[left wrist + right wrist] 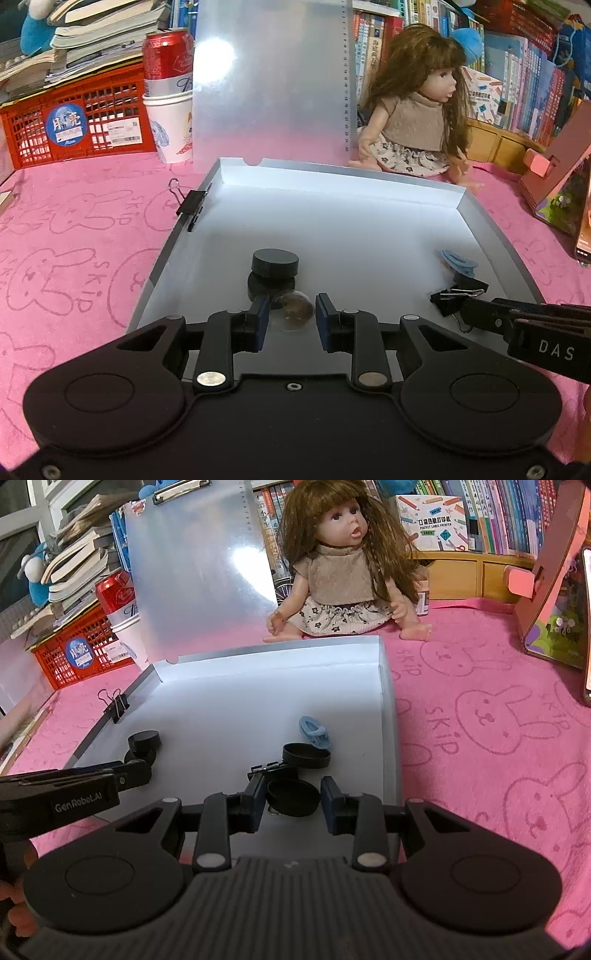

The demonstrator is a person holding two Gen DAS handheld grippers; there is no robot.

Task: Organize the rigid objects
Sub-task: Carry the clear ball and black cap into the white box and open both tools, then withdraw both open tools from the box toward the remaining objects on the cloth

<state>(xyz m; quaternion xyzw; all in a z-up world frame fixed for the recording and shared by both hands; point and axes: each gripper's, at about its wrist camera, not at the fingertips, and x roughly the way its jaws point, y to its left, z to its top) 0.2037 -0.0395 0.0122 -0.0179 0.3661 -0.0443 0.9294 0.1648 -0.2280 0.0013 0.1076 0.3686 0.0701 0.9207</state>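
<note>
In the white box (388, 716), two black discs (275, 263), one blue clip (314, 732)

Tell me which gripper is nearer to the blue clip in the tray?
Right. The right gripper sits just in front of the blue clip; the left gripper is across the tray, beside the stacked black discs.

Both tools are matte black. The left gripper (290, 319) has a smooth body, two round raised discs, blue pads on its fingers (263, 325), silver pivot pins and small screws. The right gripper (293, 799) has a ribbed grey centre panel. White side lettering reads "DAS" and "GenRobot.AI".
</note>
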